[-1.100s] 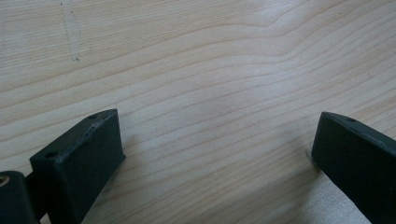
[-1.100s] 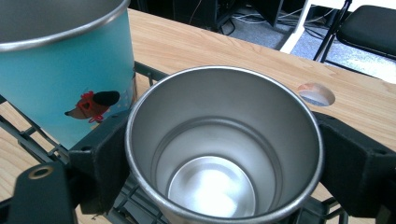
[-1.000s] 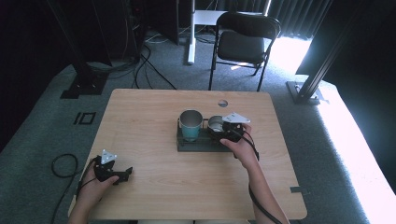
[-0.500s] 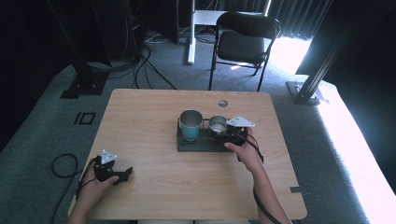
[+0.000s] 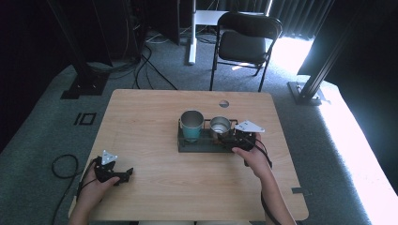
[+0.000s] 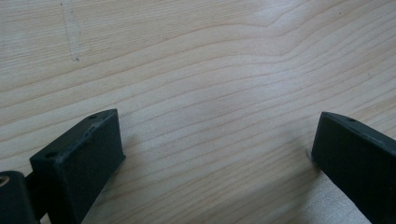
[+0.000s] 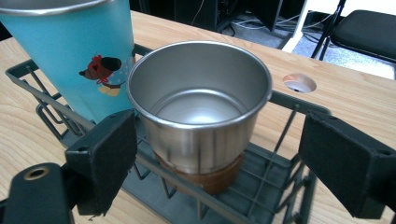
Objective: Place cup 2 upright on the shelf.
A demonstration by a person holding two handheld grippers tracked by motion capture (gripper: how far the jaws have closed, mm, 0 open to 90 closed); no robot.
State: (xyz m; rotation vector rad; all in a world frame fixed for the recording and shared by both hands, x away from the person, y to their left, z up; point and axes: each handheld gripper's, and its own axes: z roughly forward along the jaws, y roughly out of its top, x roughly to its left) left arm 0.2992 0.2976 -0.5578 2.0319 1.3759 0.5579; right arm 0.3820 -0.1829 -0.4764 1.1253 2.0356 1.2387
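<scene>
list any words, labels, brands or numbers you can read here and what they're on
No readable text, number or brand in these pictures.
Blue cup: a small cartoon dog picture, no lettering.
Steel cup: plain metal, brown base, no marking.
Wire rack: no label.
Table: bare wood grain.
Right tool, open at the steel cup, and left tool: black pads, no print.

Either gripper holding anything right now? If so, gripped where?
Nothing held. Right gripper is open, jaws either side of the steel cup without touching; left gripper is open over bare table.
</scene>
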